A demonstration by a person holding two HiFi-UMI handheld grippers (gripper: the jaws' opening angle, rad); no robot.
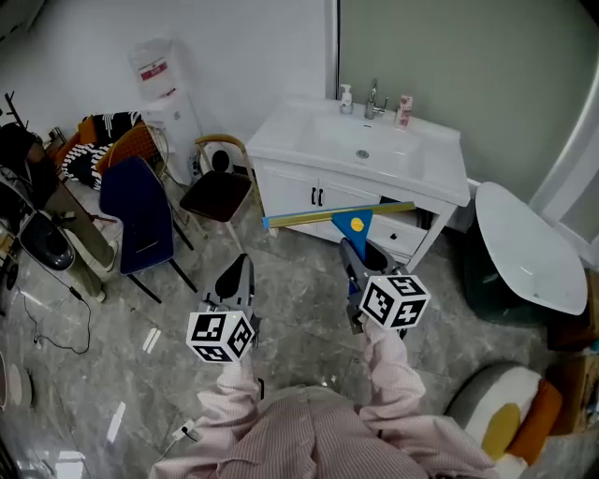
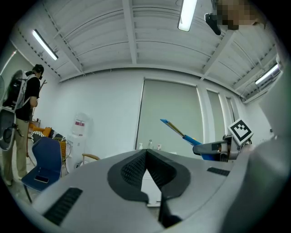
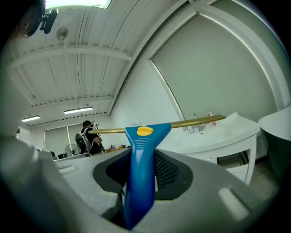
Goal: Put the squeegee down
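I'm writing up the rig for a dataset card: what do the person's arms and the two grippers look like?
Both the left gripper and right gripper have smooth grey tongs lined with dark ribbed pads. Each carries a white cube printed with black square markers. The sleeves are pink with fine stripes.

Even, bright indoor light from ceiling strip lights; soft shadows; gripper views fisheye-warped, dark corners.
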